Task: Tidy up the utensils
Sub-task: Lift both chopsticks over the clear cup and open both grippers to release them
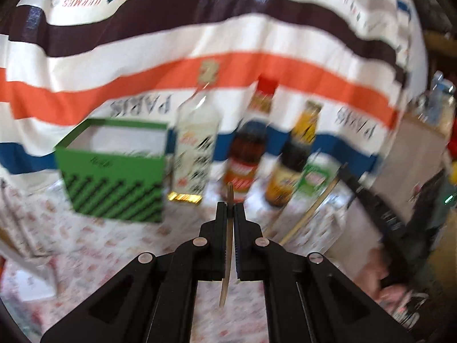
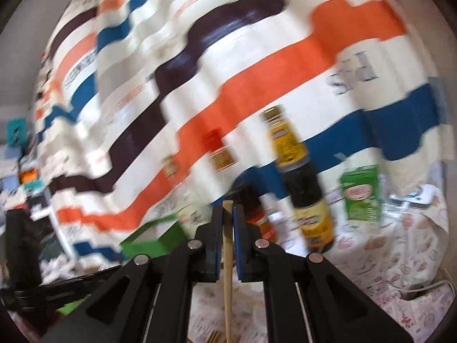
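Note:
My left gripper (image 1: 230,205) is shut on a thin wooden utensil (image 1: 225,280), seen edge-on. Its tip pokes just past the fingertips and its lower end hangs over the tablecloth. A green box (image 1: 114,171) with an open top and white inside stands ahead to the left. My right gripper (image 2: 227,207) is shut on a pale wooden stick (image 2: 227,285) that runs down between the pads. In the left wrist view that right gripper (image 1: 345,174) is at the right, with its wooden stick (image 1: 311,210) slanting down. The green box (image 2: 154,237) lies low and left of it.
A clear bottle (image 1: 197,143), a red-capped sauce bottle (image 1: 248,154), a dark yellow-labelled bottle (image 2: 305,194) and a green carton (image 2: 361,197) stand in a row along a striped hanging cloth (image 1: 228,65). A patterned tablecloth (image 1: 100,251) covers the table. A hand (image 1: 377,268) is at lower right.

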Motion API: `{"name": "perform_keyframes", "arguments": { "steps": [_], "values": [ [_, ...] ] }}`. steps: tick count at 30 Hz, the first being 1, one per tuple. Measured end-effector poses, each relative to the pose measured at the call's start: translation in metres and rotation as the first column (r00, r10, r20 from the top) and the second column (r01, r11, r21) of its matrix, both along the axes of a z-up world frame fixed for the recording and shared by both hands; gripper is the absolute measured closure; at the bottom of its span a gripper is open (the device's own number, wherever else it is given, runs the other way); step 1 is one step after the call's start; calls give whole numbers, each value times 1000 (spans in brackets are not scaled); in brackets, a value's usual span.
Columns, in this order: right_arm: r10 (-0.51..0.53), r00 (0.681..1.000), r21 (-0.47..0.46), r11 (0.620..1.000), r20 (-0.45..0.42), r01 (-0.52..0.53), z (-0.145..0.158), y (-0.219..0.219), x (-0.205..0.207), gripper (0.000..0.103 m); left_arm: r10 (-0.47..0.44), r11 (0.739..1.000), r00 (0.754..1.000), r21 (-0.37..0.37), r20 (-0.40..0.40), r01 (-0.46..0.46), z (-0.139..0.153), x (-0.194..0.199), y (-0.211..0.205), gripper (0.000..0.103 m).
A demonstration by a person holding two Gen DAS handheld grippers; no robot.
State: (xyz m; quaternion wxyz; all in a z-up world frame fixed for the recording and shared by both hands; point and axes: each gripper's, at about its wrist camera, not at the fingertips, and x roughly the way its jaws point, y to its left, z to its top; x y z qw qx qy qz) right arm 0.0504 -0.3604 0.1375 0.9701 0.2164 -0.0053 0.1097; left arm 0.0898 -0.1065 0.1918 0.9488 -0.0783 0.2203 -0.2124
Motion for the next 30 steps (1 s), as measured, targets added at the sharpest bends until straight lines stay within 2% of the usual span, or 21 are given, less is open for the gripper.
{"name": "perform_keyframes", "arguments": {
  "steps": [2, 7, 9, 11, 14, 18, 21, 26, 30],
  "values": [
    [-25, 1000, 13, 1000, -4, 25, -3, -7, 3, 96, -8, 999, 999, -42, 40, 10, 4, 3, -5, 100],
    [-101, 995, 125, 987, 9, 99, -18, -33, 10, 96, -4, 992, 986, -120, 166, 25, 13, 10, -13, 100],
    [-160, 987, 148, 976, 1, 158, -21, -39, 12, 96, 1, 987, 983, -159, 184, 29, 17, 16, -13, 100],
    [-193, 981, 144, 971, -14, 193, -23, -45, 16, 96, 16, 987, 979, -162, 203, 18, 17, 20, -14, 100],
    [-224, 973, 147, 962, -50, 229, -28, -52, 24, 96, 14, 990, 985, -140, 171, 10, 3, 33, -20, 100],
    [-201, 966, 57, 975, -163, 213, -32, -48, 50, 96, -5, 996, 993, -89, 117, 15, -24, 48, -30, 100],
    [-172, 955, 23, 983, -243, 183, -39, -42, 69, 96, -1, 998, 997, -65, 75, 6, -41, 60, -36, 100],
    [-172, 934, -21, 985, -315, 174, -50, -33, 85, 96, 28, 999, 999, -27, 34, -27, -61, 76, -47, 100],
    [-145, 919, -15, 989, -367, 150, -59, -35, 95, 96, 33, 999, 999, 10, 14, -33, -73, 86, -55, 100]
  ]
}}
